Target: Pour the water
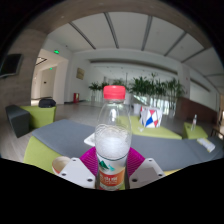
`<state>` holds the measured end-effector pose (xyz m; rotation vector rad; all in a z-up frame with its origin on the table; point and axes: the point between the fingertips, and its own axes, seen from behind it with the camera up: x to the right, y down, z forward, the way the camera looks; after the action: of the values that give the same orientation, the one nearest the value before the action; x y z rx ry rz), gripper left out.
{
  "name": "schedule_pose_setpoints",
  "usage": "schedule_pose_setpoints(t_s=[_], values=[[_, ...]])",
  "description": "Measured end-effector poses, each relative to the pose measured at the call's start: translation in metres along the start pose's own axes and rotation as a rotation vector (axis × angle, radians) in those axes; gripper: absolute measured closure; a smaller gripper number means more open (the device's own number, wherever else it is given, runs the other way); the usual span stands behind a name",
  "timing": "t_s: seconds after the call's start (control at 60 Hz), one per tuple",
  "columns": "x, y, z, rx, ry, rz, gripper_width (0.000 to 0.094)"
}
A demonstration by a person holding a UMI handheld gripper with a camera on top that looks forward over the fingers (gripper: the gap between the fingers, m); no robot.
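Clenched gripper [110, 172] grasping upright water bottle [112, 135] at lower centre frame, long axis vertical, red cap [115, 93] on.

single gripper-mounted wide-angle view, close behind the fingers [112, 172], facing forward across a table [60, 135] into a room
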<state>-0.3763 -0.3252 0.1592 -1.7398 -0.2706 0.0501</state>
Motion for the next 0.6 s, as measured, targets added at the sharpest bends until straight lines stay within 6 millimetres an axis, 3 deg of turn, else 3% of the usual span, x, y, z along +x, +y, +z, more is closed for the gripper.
schedule_pose_setpoints(t_s=[0.017, 0.033, 0.05, 0.067, 0.083, 0.133, 0.217, 0.233, 0.25, 0.333, 0.367, 0.4, 0.417, 0.467, 0.6], values=[[0.022, -0.004, -0.001, -0.017, -0.004, 0.015, 0.0607], [0.023, -0.001, 0.0, -0.03, -0.003, 0.027, 0.0609], [0.001, 0.013, 0.004, -0.04, 0.001, 0.039, 0.0608], [0.029, 0.003, 0.0, -0.052, -0.002, 0.045, 0.0608], [0.006, 0.017, 0.003, -0.057, 0.001, 0.048, 0.0609], [0.021, 0.036, 0.011, -0.068, -0.003, 0.046, 0.061], [0.016, 0.05, 0.017, -0.09, -0.029, 0.072, 0.061], [0.004, 0.052, 0.01, -0.096, -0.035, 0.079, 0.0608], [0.009, 0.062, 0.021, -0.099, -0.041, 0.082, 0.0609], [0.002, 0.083, 0.023, -0.121, -0.046, 0.07, 0.0604], [0.003, 0.075, 0.024, -0.069, -0.041, 0.059, 0.0603], [0.003, 0.08, 0.023, -0.074, -0.036, 0.06, 0.0602], [0.003, 0.071, 0.019, -0.063, -0.032, 0.065, 0.0604], [0.004, 0.079, 0.022, -0.055, -0.025, 0.075, 0.06], [0.004, 0.08, 0.019, -0.071, -0.021, 0.073, 0.0434]])
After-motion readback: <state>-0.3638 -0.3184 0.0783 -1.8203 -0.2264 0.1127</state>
